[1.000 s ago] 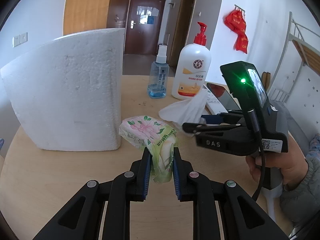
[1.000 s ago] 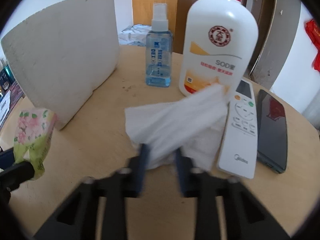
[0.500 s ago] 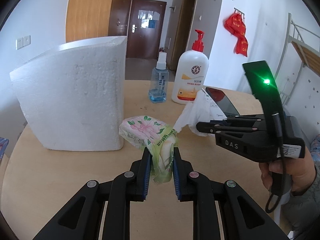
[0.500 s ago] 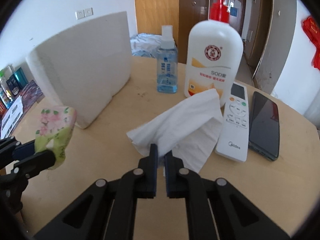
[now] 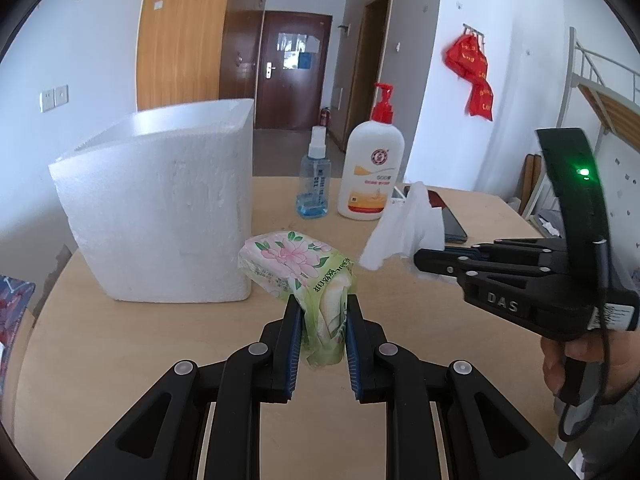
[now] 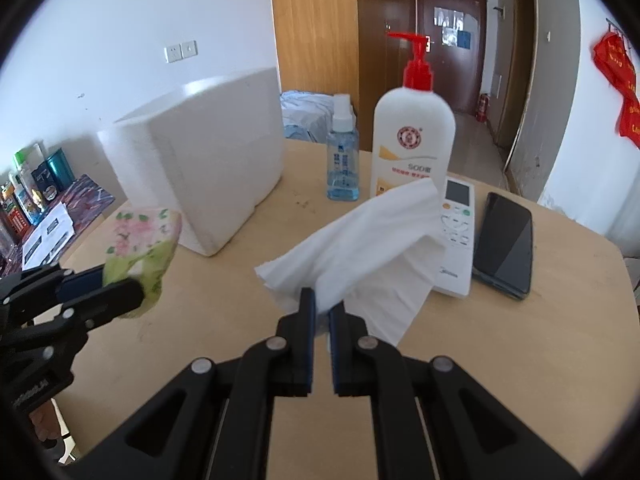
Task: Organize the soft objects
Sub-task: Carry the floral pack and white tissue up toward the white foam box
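Observation:
My left gripper (image 5: 320, 312) is shut on a flowered green-and-pink tissue pack (image 5: 296, 264) and holds it above the wooden table (image 5: 120, 344). In the right wrist view the same tissue pack (image 6: 140, 240) hangs at the left in the left gripper (image 6: 120, 292). My right gripper (image 6: 323, 308) is shut on a loose white tissue (image 6: 368, 240), which is lifted off the table and fans out ahead of the fingers. From the left wrist view the right gripper (image 5: 424, 258) stands to the right with the white tissue (image 5: 404, 228) at its tip.
A white foam box (image 5: 160, 216) stands at the left of the table. Behind it are a blue spray bottle (image 6: 342, 160) and a white pump bottle (image 6: 412, 140). A white remote (image 6: 456, 232) and a black phone (image 6: 504, 240) lie at the right. A hand (image 5: 576, 364) grips the right tool.
Both grippers have risen and pulled back from the table. The white tissue has come up off the table in the right gripper. The tissue pack stays clamped in the left.

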